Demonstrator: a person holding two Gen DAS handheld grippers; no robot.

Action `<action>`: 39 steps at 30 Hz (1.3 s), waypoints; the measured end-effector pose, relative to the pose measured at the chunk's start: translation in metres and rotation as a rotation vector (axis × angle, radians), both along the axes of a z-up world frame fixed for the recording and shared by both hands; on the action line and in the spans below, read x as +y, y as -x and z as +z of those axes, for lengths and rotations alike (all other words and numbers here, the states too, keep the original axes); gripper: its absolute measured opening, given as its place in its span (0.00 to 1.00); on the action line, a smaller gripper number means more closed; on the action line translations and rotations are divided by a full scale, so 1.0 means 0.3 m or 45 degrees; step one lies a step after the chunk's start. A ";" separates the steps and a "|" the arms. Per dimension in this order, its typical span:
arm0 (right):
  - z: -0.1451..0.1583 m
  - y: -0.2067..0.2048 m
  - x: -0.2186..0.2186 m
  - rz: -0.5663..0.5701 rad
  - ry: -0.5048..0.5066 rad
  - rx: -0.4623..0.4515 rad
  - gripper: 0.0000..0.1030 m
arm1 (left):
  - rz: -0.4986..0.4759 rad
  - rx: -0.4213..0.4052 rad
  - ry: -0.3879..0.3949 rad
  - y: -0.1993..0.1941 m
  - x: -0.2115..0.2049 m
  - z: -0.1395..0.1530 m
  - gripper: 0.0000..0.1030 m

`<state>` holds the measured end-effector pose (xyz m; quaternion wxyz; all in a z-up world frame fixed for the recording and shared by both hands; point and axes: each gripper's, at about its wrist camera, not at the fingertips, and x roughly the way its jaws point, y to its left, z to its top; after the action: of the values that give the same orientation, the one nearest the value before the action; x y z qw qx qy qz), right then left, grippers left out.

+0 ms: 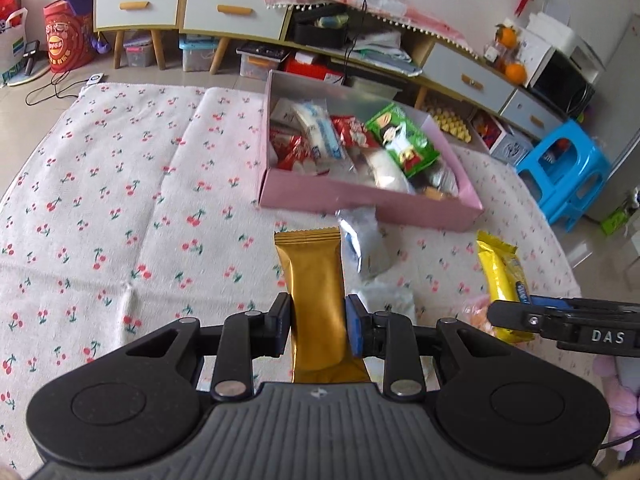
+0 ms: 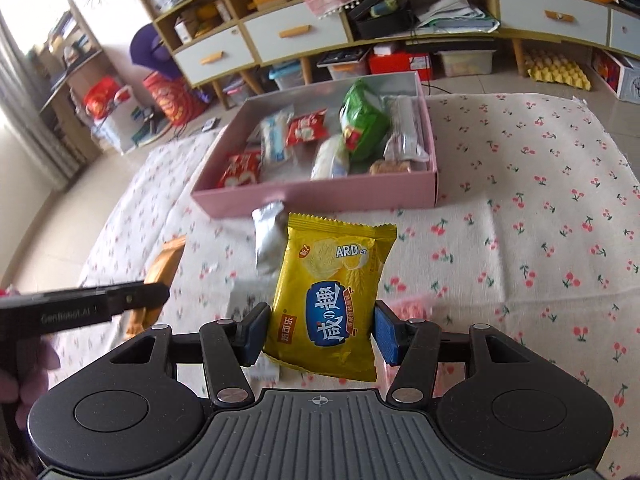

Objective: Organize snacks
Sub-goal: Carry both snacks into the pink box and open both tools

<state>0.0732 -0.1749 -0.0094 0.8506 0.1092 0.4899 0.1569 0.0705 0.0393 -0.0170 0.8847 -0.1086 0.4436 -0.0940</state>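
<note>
My left gripper [image 1: 316, 320] is shut on a gold snack packet [image 1: 316, 276], held upright above the cherry-print cloth [image 1: 120, 200]. In the right wrist view my right gripper [image 2: 320, 332] is shut on a yellow cracker packet [image 2: 332, 276], also lifted off the cloth. Ahead of both stands an open pink box [image 1: 360, 196], whose wall also shows in the right wrist view [image 2: 320, 194], and it holds several snacks. A silver packet [image 1: 362, 246] lies just in front of the box. Each gripper shows in the other's view: the right gripper [image 1: 516, 312] and the left gripper [image 2: 156, 294].
A white packet [image 2: 248, 296] and a pink packet [image 2: 412, 304] lie on the cloth under the grippers. Low cabinets with drawers [image 1: 236, 12] and storage bins line the floor behind the box. A blue stool [image 1: 560, 172] stands at the right.
</note>
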 end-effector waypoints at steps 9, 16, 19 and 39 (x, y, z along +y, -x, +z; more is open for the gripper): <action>0.004 -0.114 0.001 -0.105 -0.095 0.031 0.52 | 0.052 -0.041 0.071 -0.082 -0.014 0.037 0.26; 0.008 -0.196 0.006 -0.195 -0.148 0.007 0.52 | 0.126 -0.091 0.170 -0.162 -0.002 0.041 0.26; 0.004 -0.232 0.006 -0.246 -0.189 0.003 0.52 | 0.160 -0.117 0.189 -0.189 0.000 0.038 0.26; -0.072 -0.340 -0.032 -0.475 -0.441 -0.024 0.52 | 0.187 -0.270 0.135 -0.318 -0.060 0.006 0.26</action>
<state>0.1751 -0.1845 -0.0311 0.8380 0.3404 0.4190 0.0799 0.1659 0.0213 -0.0152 0.9241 -0.1767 0.3328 -0.0633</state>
